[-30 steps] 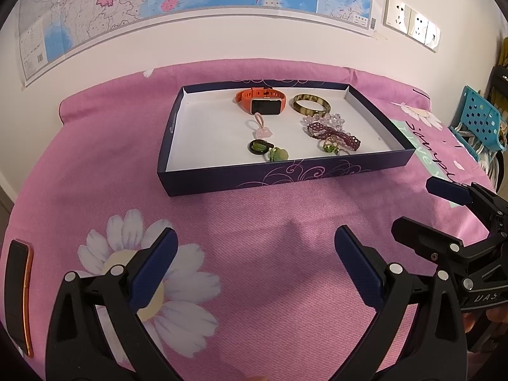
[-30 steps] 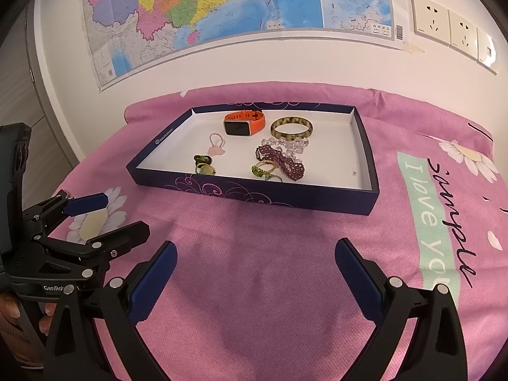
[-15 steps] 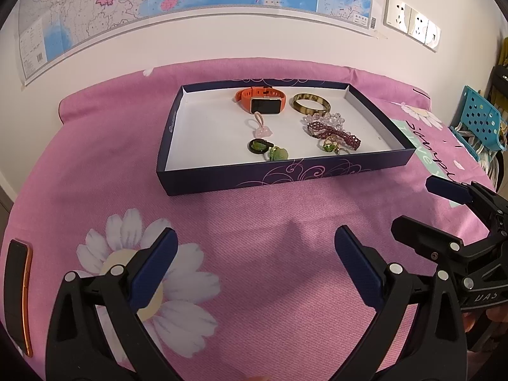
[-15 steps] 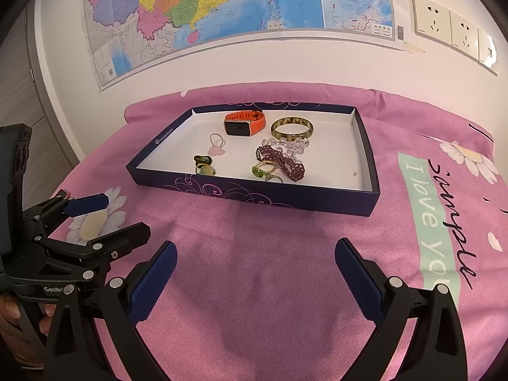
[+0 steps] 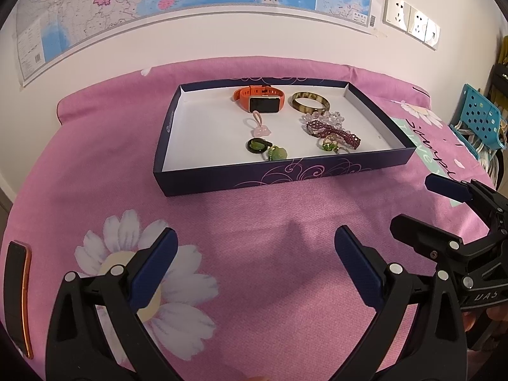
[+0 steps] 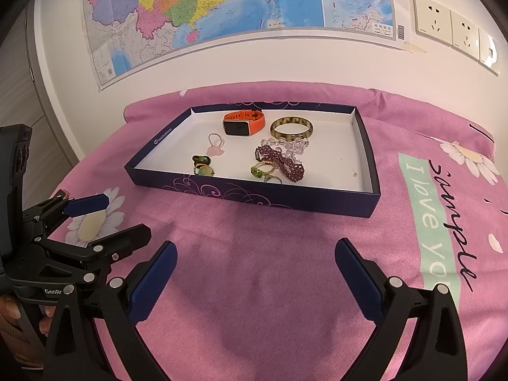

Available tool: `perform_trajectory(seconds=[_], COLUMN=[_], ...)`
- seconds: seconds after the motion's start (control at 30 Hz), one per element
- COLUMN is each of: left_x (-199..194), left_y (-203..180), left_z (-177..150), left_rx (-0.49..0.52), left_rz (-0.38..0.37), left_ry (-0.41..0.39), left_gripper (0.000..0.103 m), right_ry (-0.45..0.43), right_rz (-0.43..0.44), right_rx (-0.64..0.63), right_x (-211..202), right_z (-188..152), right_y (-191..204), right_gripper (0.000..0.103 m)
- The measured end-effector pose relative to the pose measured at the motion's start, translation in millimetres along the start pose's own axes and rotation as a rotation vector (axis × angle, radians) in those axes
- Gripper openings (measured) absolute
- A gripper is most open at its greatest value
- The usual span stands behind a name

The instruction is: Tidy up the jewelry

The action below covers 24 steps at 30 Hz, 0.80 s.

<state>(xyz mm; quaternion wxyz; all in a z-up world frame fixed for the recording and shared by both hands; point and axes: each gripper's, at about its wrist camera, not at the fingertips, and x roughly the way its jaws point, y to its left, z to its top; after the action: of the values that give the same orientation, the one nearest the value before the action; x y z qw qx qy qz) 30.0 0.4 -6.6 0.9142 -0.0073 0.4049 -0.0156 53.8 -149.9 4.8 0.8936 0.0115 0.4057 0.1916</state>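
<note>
A dark blue tray (image 5: 222, 179) (image 6: 254, 195) with a white floor sits on the pink cloth. In it lie an orange smartwatch (image 5: 258, 99) (image 6: 243, 123), a brown-green bangle (image 5: 310, 102) (image 6: 291, 128), a purple bead bracelet (image 5: 333, 130) (image 6: 282, 162), a clear bead strand (image 6: 285, 143), a pink charm (image 5: 260, 129) (image 6: 216, 146), green pendants (image 5: 266, 150) (image 6: 203, 165) and green rings (image 5: 330, 145) (image 6: 263, 171). My left gripper (image 5: 254, 257) and right gripper (image 6: 254, 266) are open and empty, side by side above the cloth in front of the tray.
A pink bedspread (image 5: 95, 165) with daisy prints and green lettering (image 6: 425, 209) covers the surface. A wall with a map (image 6: 222, 3) and sockets (image 6: 451, 28) stands behind. A blue perforated basket (image 5: 479, 120) is at the right. A dark orange-edged object (image 5: 19, 295) lies at the left edge.
</note>
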Motion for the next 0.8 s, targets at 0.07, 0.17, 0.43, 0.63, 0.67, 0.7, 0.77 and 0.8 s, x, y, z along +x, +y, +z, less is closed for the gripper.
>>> perform_trajectory(seconds=[0.07, 0.17, 0.43, 0.63, 0.67, 0.7, 0.77, 0.8], left_x=[0.0, 0.1, 0.6, 0.5, 0.3, 0.4, 0.4, 0.4], left_y=[-0.2, 0.0, -0.3, -0.5, -0.4, -0.3, -0.4, -0.3], left_z=[0.3, 0.2, 0.4, 0.5, 0.4, 0.4, 0.4, 0.2], left_rx=[0.0, 0.0, 0.001, 0.001, 0.001, 0.0, 0.0, 0.0], left_rz=[0.001, -0.001, 0.0, 0.0, 0.0, -0.001, 0.0, 0.0], left_ry=[0.001, 0.001, 0.002, 0.001, 0.001, 0.002, 0.001, 0.001], left_gripper=[0.097, 0.097, 0.097, 0.097, 0.097, 0.097, 0.097, 0.097], right_ry=[0.001, 0.001, 0.001, 0.0, 0.0, 0.001, 0.0, -0.002], right_rz=[0.0, 0.002, 0.001, 0.001, 0.002, 0.001, 0.001, 0.002], right_rx=[0.0, 0.002, 0.004, 0.005, 0.006, 0.005, 0.004, 0.004], right_x=[0.0, 0.5, 1.6, 2.4, 2.3, 2.5, 2.3, 2.1], right_z=[0.1, 0.9, 1.1, 1.2, 1.3, 1.5, 1.8, 1.9], right_y=[0.4, -0.7, -2.1, -2.7, -3.0, -3.0, -2.8, -3.0], right_gripper=[0.096, 0.096, 0.096, 0.096, 0.096, 0.096, 0.096, 0.096])
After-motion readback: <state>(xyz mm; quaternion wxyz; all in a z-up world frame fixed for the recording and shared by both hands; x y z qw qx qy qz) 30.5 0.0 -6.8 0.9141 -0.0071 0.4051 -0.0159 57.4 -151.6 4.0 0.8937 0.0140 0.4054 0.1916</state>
